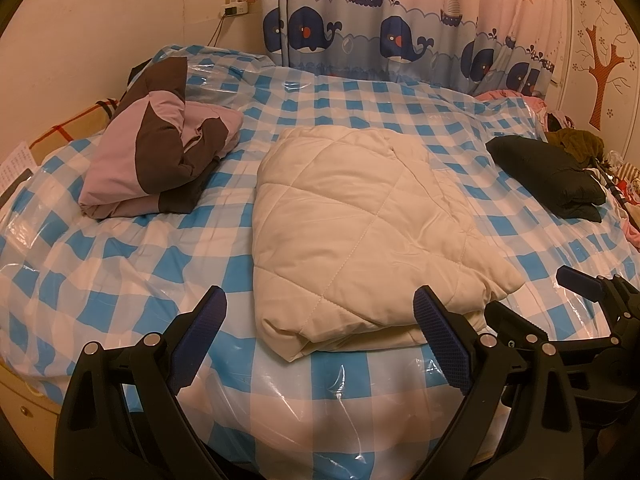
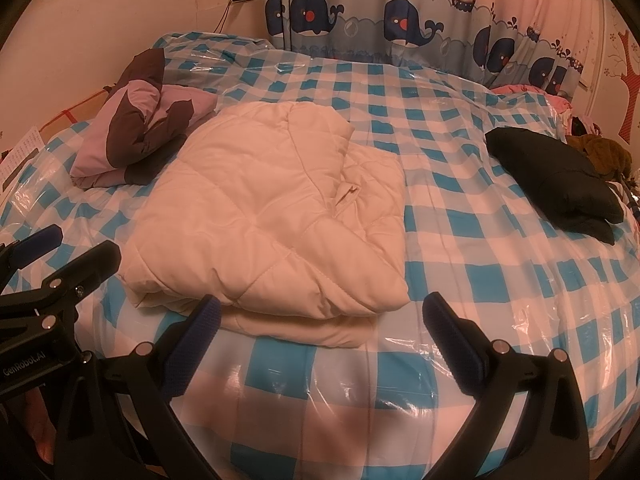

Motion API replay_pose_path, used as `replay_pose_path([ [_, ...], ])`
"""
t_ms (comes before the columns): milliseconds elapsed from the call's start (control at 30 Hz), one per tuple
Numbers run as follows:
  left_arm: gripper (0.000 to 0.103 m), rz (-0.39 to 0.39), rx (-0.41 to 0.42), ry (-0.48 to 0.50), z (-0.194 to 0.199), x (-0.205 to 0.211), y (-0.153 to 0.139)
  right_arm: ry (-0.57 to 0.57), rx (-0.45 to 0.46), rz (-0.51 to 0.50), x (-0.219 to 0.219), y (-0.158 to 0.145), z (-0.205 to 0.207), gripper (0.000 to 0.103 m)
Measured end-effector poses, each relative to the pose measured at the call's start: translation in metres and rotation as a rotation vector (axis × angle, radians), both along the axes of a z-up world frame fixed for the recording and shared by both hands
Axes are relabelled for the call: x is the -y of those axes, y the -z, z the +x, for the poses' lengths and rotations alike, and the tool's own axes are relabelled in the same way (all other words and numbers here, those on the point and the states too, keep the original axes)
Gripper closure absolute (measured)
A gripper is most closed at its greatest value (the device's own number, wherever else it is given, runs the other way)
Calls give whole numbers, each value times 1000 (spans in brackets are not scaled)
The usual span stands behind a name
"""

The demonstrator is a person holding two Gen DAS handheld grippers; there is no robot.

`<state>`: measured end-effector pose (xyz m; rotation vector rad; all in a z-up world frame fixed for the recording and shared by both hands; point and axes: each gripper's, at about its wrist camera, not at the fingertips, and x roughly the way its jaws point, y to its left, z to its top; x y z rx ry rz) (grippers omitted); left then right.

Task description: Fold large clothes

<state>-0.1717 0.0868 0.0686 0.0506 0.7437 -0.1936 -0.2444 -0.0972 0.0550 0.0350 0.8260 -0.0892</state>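
Nearest the lens in each wrist view, a pair of black fingers with blue ribbed pads stands apart, holding nothing. The left gripper (image 1: pixel 320 336) hovers over the near edge of the bed (image 1: pixel 120 280), which is covered by a glossy blue-and-white checked plastic sheet; the right gripper (image 2: pixel 320 336) hovers just beside it, and each shows at the edge of the other's view.

The cream quilted jacket (image 1: pixel 360 224), already folded into a thick bundle, lies mid-bed, straight ahead of the fingers. Its near folded edge (image 2: pixel 296 320) sits just beyond the fingertips, apart from them. In the left wrist view that edge lies between the two fingers, its right part behind the right pad; in the right wrist view the bundle sits left of centre, reaching only the left finger. The left gripper is therefore judged the more squarely aligned. The bundle's long axis runs away from the cameras, towards the whale-print curtain (image 1: pixel 360 32).

A folded pink-and-brown jacket (image 1: pixel 160 152) rests far left; a folded dark garment (image 1: pixel 552 176) rests far right, both well apart from the cream bundle. Any coming reach would probably go forward, not sideways.
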Motion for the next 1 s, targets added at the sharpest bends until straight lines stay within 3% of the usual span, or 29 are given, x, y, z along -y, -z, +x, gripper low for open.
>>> replay_pose_path([
  [1000, 12, 0, -22, -1, 0, 8, 3, 1, -16, -9, 6, 2, 2, 6],
])
